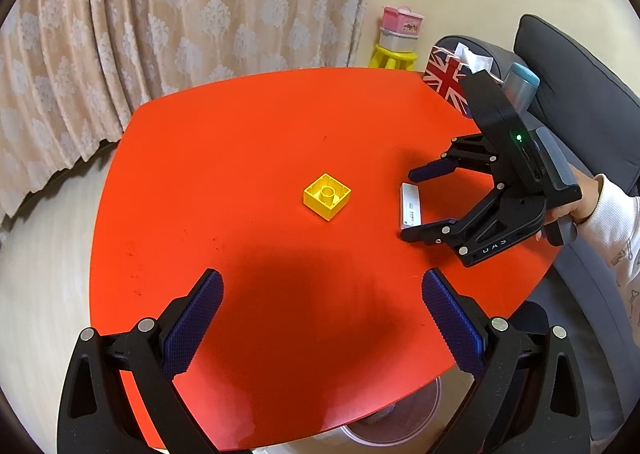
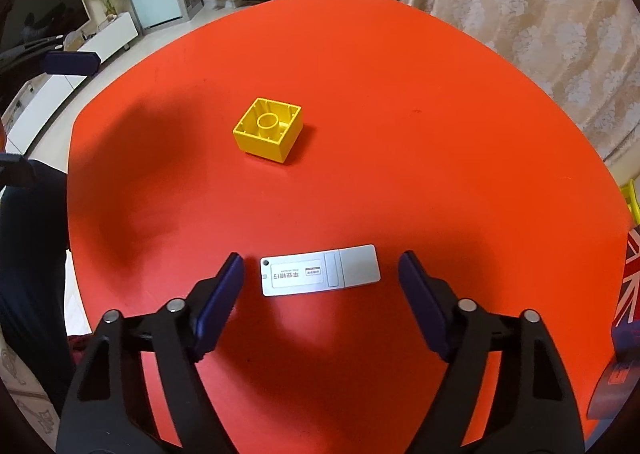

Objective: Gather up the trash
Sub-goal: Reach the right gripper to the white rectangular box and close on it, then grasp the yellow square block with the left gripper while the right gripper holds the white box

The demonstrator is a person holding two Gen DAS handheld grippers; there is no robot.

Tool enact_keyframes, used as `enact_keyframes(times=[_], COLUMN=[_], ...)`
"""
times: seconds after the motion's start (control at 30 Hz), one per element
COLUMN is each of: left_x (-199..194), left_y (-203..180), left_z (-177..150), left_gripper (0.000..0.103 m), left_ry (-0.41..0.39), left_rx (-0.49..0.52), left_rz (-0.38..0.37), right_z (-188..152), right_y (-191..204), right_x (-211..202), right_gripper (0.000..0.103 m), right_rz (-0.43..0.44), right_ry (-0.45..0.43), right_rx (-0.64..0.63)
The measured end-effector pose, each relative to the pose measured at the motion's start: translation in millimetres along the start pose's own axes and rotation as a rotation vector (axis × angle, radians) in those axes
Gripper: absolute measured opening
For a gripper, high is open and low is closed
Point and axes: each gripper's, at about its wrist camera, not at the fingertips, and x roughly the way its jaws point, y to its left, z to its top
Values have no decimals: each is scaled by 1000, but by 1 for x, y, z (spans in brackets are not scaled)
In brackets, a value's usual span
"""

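Note:
On the red table (image 1: 248, 133) (image 2: 400, 93) lie a yellow toy brick (image 1: 327, 196) (image 2: 268, 129), turned hollow side up, and a flat silver USB-style stick (image 1: 411, 205) (image 2: 320, 270) with a white label. My right gripper (image 2: 320, 268) (image 1: 410, 205) hangs low over the stick, one blue pad on each side of it, with a gap to both ends; the jaws stand open. My left gripper (image 1: 322, 288) is open over the near part of the table, with nothing between its pads; the brick lies ahead of it.
A Union Jack tissue box (image 1: 446, 79) (image 2: 632, 278) stands at the table's edge beside a grey sofa (image 1: 572, 85). A yellow stool (image 1: 392, 57) with small boxes stands by the curtain. A round bin (image 1: 396, 418) shows under the table's near edge. A sleeve and hand (image 1: 600, 209) hold the right gripper.

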Motion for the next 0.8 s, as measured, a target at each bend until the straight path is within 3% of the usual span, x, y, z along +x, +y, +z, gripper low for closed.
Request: enact_keyframes(times=[0.17,0.37,0.8], left_x=[1,2,19], left_y=[-1,-3,-4], left_z=[1,2,21], left_gripper=[96,96,96], left_ry=[3,-2,5], left_rx=[5,11,34], left_rz=[-1,-6,-8], right_z=[-2,-4,-5], right_y=[0,-2,-9], right_x=[-1,-4,-44], right_gripper=[58,58,58], right_rz=[13,5,-75], right_ry=[-14,-24,-55], right_rx=[10,36,214])
